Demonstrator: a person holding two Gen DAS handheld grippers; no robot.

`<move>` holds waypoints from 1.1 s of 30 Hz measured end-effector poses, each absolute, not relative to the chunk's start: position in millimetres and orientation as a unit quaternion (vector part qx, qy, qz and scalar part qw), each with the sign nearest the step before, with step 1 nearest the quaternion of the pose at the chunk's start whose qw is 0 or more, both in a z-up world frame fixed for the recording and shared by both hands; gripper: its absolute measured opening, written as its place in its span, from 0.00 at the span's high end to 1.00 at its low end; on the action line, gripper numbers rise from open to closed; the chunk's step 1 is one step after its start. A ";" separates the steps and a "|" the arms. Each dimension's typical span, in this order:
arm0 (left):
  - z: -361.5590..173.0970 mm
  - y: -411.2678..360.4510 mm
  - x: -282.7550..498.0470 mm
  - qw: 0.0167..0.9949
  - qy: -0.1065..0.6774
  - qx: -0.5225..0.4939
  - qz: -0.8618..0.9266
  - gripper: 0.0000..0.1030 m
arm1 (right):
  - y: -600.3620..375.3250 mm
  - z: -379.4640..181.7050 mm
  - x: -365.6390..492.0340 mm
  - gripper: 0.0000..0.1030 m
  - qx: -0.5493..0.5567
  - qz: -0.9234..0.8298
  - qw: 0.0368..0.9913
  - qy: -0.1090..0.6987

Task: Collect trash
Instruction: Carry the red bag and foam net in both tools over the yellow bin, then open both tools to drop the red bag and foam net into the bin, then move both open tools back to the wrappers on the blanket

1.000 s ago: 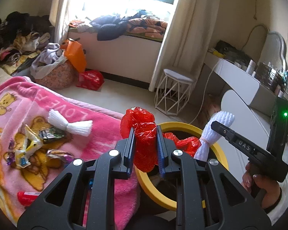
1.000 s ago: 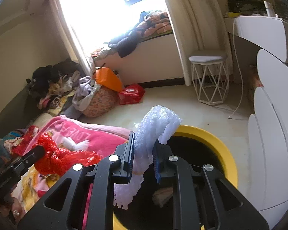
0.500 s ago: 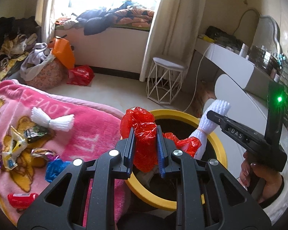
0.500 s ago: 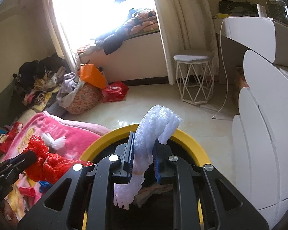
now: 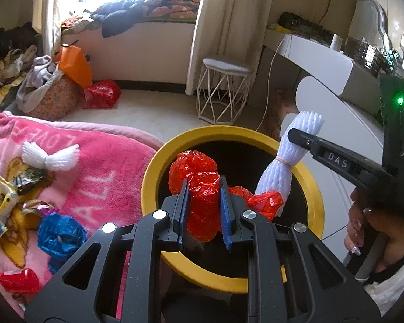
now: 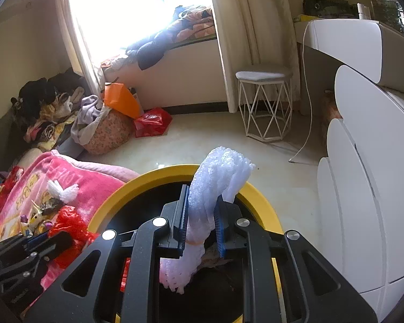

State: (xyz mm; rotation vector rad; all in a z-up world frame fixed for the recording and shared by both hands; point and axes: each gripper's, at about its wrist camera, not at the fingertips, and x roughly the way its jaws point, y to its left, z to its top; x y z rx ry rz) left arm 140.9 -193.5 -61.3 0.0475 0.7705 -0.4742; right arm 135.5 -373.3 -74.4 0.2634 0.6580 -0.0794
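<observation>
Both hand-held grippers loaded with trash, positioned over the yellow-rimmed bin.

Left hand-held gripper [image 5: 202, 210] was clamped narrow on a crumpled red plastic bag [image 5: 199, 177], which bulged above and below its blue pads and sat directly over the dark opening of the bin [image 5: 150, 172]. Right hand-held gripper [image 6: 200, 220] was likewise pinched narrow on a white foam net sleeve [image 6: 215, 185]; sleeve curled up past the fingertips and trailed below them into the bin mouth. To the left of the left hand-held gripper, on the pink blanket [image 5: 99, 167] of the bed: a second white foam net [image 5: 49, 157], candy wrappers [image 5: 10, 193], a blue plastic wad [image 5: 60, 235], a small red piece [image 5: 16, 280].
</observation>
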 end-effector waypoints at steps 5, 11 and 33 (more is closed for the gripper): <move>-68.1 -194.1 144.2 0.896 0.380 0.022 -0.227 0.85 | -376.1 -76.3 134.6 0.82 0.134 -0.035 0.935 0.327; -69.8 -188.7 147.0 0.899 0.383 0.014 -0.213 0.55 | -372.4 -71.8 132.8 0.75 0.137 -0.013 0.934 0.329; -24.3 -120.0 125.1 0.935 0.321 -0.046 -0.145 0.11 | -334.0 -44.8 120.7 0.45 0.126 0.030 0.942 0.308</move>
